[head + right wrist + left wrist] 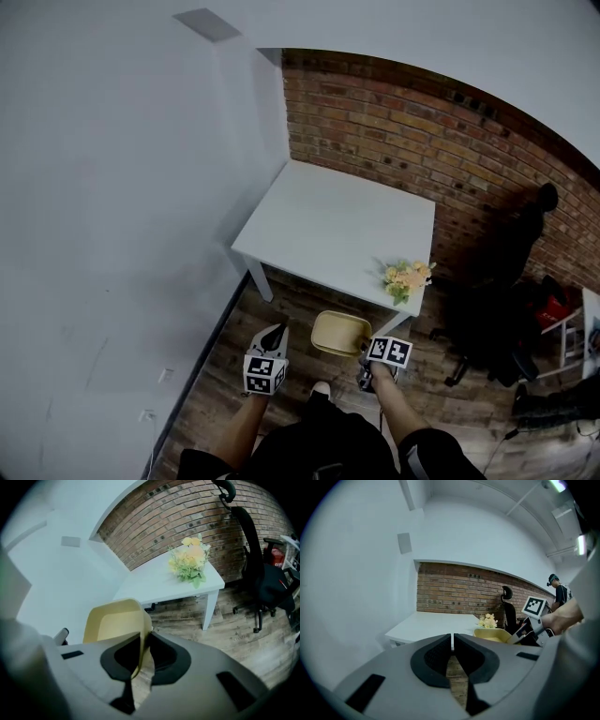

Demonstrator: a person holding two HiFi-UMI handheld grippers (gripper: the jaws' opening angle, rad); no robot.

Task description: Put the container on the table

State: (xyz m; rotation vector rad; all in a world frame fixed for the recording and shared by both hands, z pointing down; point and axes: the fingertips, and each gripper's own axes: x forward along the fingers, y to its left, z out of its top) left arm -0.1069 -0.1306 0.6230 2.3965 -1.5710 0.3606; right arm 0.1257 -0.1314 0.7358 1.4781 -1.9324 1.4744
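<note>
— Where is the container?

— It is not on the table. It is a pale yellow container, held up over the wooden floor just in front of the table's near edge. It is close to the corner where the flowers lie, and it does not touch the table.

— What holds it?

— The right gripper. Its own view shows the jaws clamped on the container's wall, one dark pad inside the rim and the other outside, with the thin yellow wall pinched between them. The rest of the container sticks out ahead and to the left of the jaws.

— And the left gripper?

— Its jaws are together, with only a hairline slit between the tips and nothing in them. From the head view it hangs to the left of the container, near it but apart.

— What about the table itself?

— It is white and square, set into the corner of the room. The flowers are yellow and cream with green leaves, and they sit at its near right corner.

— And around it?

— A white wall runs along the left and a brick wall stands behind the table. A black office chair stands on the floor to the right. In the left gripper view a person stands far off at the right, by the brick wall.
</note>
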